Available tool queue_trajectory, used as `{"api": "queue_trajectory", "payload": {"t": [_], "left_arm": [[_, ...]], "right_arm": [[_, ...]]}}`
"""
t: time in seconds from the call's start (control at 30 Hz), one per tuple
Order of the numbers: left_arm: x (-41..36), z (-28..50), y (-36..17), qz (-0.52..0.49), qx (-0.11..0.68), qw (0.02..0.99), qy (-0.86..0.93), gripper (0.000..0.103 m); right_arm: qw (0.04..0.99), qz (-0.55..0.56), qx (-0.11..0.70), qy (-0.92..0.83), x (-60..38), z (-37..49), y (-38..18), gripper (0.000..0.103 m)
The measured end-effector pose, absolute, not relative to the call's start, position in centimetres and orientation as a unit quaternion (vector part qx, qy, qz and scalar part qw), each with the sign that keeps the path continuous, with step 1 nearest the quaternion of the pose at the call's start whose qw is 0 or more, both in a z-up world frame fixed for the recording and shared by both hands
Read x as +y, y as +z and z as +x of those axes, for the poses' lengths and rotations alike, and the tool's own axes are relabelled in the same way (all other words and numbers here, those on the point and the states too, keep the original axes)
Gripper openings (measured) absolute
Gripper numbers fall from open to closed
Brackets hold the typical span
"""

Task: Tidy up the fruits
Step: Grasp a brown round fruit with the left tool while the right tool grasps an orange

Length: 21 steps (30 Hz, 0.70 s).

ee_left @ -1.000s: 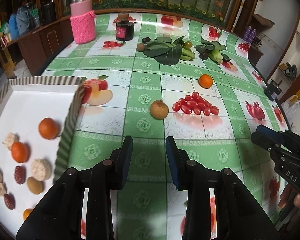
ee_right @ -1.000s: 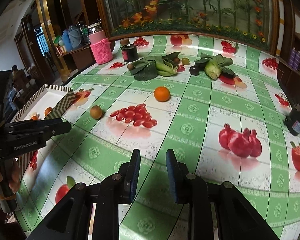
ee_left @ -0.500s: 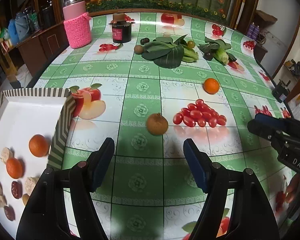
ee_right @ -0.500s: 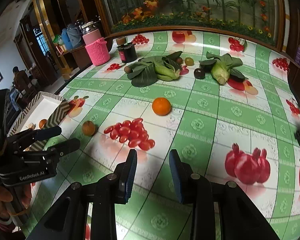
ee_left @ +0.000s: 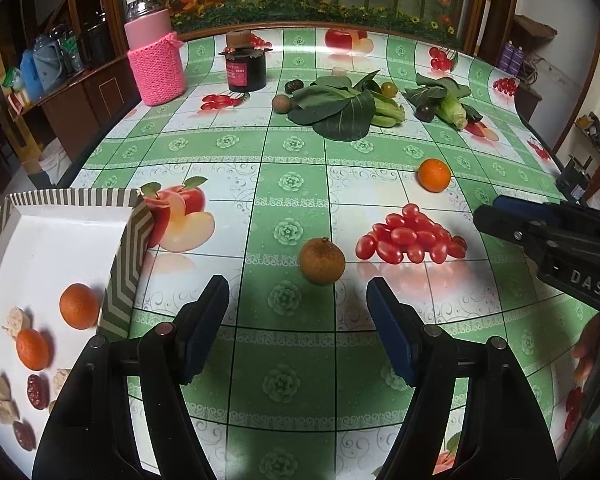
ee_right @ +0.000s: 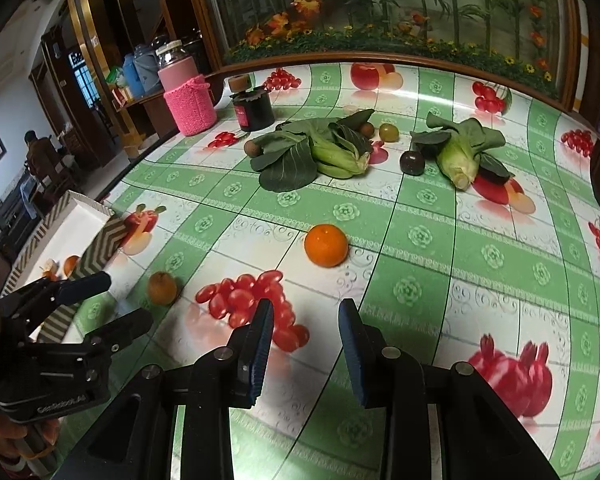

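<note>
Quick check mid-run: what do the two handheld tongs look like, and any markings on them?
Both are black plastic with blue ribbed pads and silver pivot screws. The left tongs carry white "GenRobot.AI" lettering; the right tongs read "DAS". Bare fingers show; no cables or sleeves visible.

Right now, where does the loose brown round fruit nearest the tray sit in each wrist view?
Left wrist: the brown fruit lies at centre, just ahead of the open left gripper, left of the printed red tomatoes.
Right wrist: the brown fruit is at lower left, beyond the left gripper.
Shared landmark: the orange, farther out on the table in both.
</note>
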<state>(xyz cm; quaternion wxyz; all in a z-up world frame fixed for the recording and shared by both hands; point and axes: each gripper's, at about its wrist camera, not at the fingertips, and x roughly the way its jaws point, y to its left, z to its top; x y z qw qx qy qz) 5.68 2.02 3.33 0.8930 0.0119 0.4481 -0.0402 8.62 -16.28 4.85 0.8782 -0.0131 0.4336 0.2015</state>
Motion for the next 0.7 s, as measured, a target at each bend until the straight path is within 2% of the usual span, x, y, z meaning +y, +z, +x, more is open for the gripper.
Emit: {"api": "queue_trajectory", "payload": {"t": [0.7], "left_arm": [[0.6,7.6,2.8,0.031,0.459,0.887,-0.049,0.072]], "right_arm": [[0.874,-0.032,0.443,0.198,-15.1,14.6,2.8,0.034]]}}
